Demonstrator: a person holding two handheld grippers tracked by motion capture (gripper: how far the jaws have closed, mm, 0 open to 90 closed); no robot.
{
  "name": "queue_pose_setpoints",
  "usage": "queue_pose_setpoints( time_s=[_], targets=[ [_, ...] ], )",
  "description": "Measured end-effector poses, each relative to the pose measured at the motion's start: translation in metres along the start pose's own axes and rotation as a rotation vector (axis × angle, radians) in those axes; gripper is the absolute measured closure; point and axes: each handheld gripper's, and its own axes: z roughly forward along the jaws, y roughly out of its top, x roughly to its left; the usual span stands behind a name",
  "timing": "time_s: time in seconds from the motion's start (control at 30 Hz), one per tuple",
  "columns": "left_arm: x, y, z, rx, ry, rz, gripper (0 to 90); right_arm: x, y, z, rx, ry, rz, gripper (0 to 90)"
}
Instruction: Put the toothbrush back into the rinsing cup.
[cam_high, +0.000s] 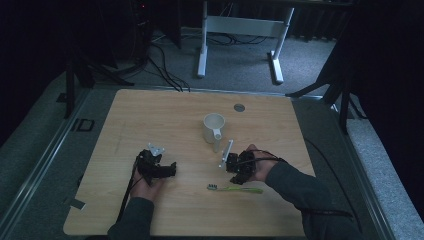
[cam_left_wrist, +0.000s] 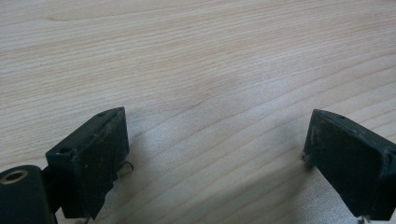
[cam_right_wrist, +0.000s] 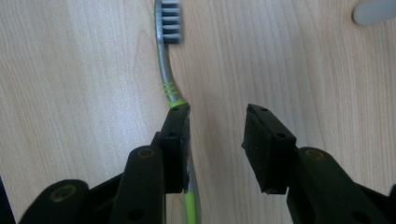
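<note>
Nearest the camera, the green toothbrush (cam_high: 235, 189) lies flat on the table (cam_high: 150, 115), bristles toward the left gripper (cam_high: 172, 170). Over its handle hovers the right gripper (cam_right_wrist: 217, 135), jaws apart and empty, one jaw over the handle. Left gripper gapes wide over bare wood, holding nothing. Beyond stands a white mug (cam_high: 214, 127).

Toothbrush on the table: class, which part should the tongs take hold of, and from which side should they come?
Grip the toothbrush at its slim green and grey handle, not the bristle head. It lies flat on the wooden table, so come from straight above with the jaws set across its length. In the right gripper view the open right tongs sit off to one side, one jaw over the handle; shift sideways first.
</note>
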Motion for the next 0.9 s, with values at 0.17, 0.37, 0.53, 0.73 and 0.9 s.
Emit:
queue_pose_setpoints(
  time_s=[0.17,0.37,0.53,0.73,0.9],
  targets=[
    [0.000,0.000,0.000,0.000,0.000,0.000,7.0,0.001,0.001,0.002,0.008,0.005,-0.002,60.8],
    [0.000,0.000,0.000,-0.002,0.001,-0.001,7.0,0.003,0.002,0.005,0.016,0.012,-0.007,60.8],
    [-0.001,0.000,0.000,-0.003,0.001,-0.002,7.0,0.004,0.002,0.008,0.022,0.016,-0.013,60.8],
    [-0.001,0.000,0.000,-0.003,-0.001,-0.001,7.0,0.006,0.003,0.012,0.028,0.021,-0.015,60.7],
    [-0.001,0.000,0.000,-0.003,0.000,0.000,7.0,0.007,0.004,0.015,0.035,0.027,-0.017,60.5]
  ],
)
